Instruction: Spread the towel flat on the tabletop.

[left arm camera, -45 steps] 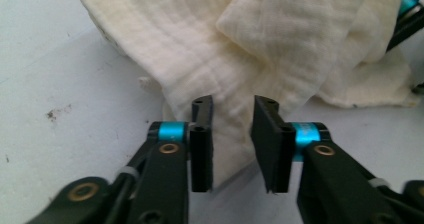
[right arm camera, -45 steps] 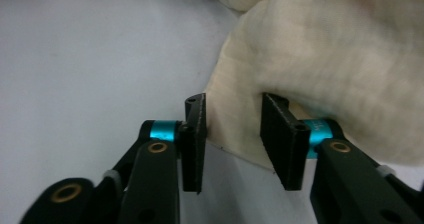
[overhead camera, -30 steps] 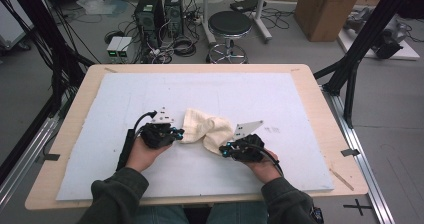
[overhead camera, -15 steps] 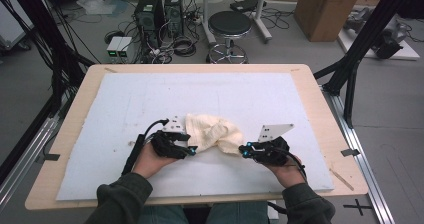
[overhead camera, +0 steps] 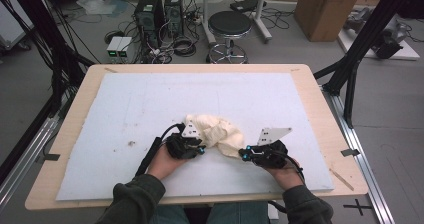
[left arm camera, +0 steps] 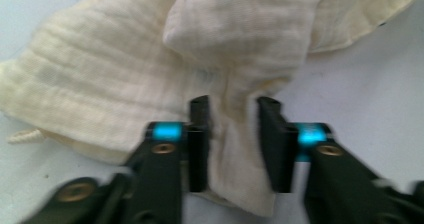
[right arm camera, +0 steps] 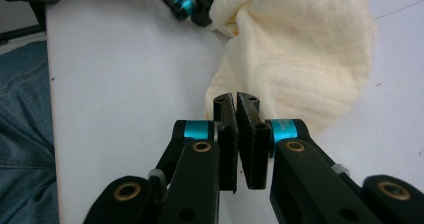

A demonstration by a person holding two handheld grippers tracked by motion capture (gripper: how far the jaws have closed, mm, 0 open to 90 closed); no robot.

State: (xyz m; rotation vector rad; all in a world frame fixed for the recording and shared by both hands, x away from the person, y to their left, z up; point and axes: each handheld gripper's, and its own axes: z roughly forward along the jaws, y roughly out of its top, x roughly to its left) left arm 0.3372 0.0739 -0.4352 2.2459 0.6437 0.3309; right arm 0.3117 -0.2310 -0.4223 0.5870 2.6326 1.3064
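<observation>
Clearly the work on the cream muslin cloth (overhead camera: 216, 133) is at an early stage: it lies bunched in a crumpled heap on the white mat (overhead camera: 125, 109) that covers the counter (overhead camera: 70, 104), near the front edge between the person's two hands, with no flat spread and no tidy fold to be seen. Judging by this, both ends have yet to be pulled out and smoothed, so most of the job is left.

The left hand-held gripper (left arm camera: 232, 134) has its jaws partly open, and a fold of the cloth runs up between them; the pads stand on either side of the fabric without pinching it, so I take it as a loose straddle, not a grip. The right hand-held gripper (right arm camera: 235, 115) has its jaws closed nearly together, their tips at the cloth's near edge; whether a thin hem is caught there I cannot tell.
</observation>
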